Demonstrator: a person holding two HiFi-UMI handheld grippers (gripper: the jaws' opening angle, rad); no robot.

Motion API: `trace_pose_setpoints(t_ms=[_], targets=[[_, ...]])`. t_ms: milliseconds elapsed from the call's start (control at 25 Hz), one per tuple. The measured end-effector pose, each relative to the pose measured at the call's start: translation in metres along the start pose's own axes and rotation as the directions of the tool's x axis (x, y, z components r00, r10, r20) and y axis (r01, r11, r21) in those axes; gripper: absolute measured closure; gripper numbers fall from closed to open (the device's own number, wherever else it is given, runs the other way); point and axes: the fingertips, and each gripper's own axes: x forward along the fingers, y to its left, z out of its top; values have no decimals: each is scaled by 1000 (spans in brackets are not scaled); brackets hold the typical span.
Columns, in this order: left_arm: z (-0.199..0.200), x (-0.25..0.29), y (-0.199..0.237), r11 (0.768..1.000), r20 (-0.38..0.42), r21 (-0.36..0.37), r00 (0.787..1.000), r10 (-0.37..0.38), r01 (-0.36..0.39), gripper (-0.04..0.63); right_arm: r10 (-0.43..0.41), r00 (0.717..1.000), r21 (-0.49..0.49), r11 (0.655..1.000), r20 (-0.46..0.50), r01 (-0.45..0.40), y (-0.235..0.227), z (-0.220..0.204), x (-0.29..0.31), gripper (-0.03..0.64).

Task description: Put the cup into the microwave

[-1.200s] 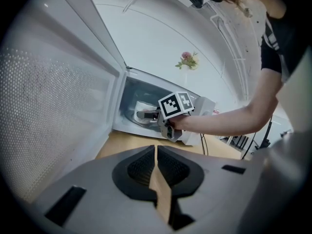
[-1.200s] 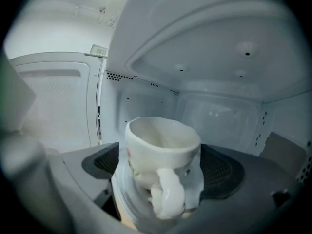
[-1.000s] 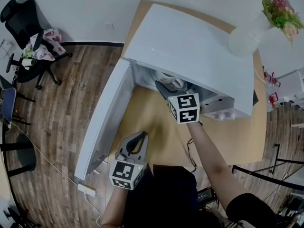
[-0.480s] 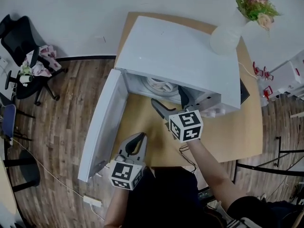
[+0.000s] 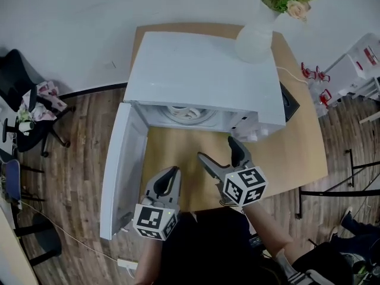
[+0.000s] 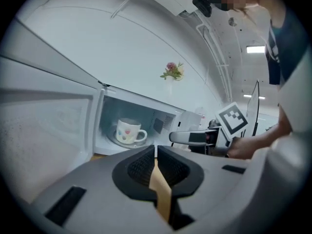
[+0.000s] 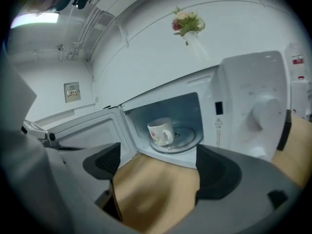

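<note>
The white cup (image 7: 160, 131) with coloured spots stands upright on the glass turntable (image 7: 184, 139) inside the open white microwave (image 5: 202, 70). The left gripper view also shows the cup (image 6: 127, 130), and in the head view only its rim (image 5: 181, 110) shows under the microwave's top. My right gripper (image 5: 217, 148) hangs open over the wooden table (image 5: 178, 153) in front of the cavity, apart from the cup, with nothing between its fingers. My left gripper (image 5: 168, 176) is shut and empty, lower left, near the table's front edge.
The microwave door (image 5: 122, 168) swings out to the left, beside my left gripper. A white vase of flowers (image 5: 255, 37) stands on the microwave's top right. An office chair (image 5: 24, 120) sits on the wood floor far left. Bare tabletop lies right of the microwave (image 5: 297, 153).
My right gripper has drawn back out of the microwave towards me and stands open. The cup stays on the turntable. My left gripper has barely moved.
</note>
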Motion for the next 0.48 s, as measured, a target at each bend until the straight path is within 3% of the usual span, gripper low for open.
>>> trace_pose_setpoints(t_ms=[200,400,480], targets=[[12,16,-12,998,5,27,999,-49,49,578,-58,998,102,993,17,56,-18,-2,-25,138],[21,28,-23,995,11,62,997,-82,82,579,-22,999,74,997,35,19,-22,10,-44,146],[22,31,-27,993,9,72,996,-94,93,580,-43,998,53,998,44,40,-24,13,-53,197]])
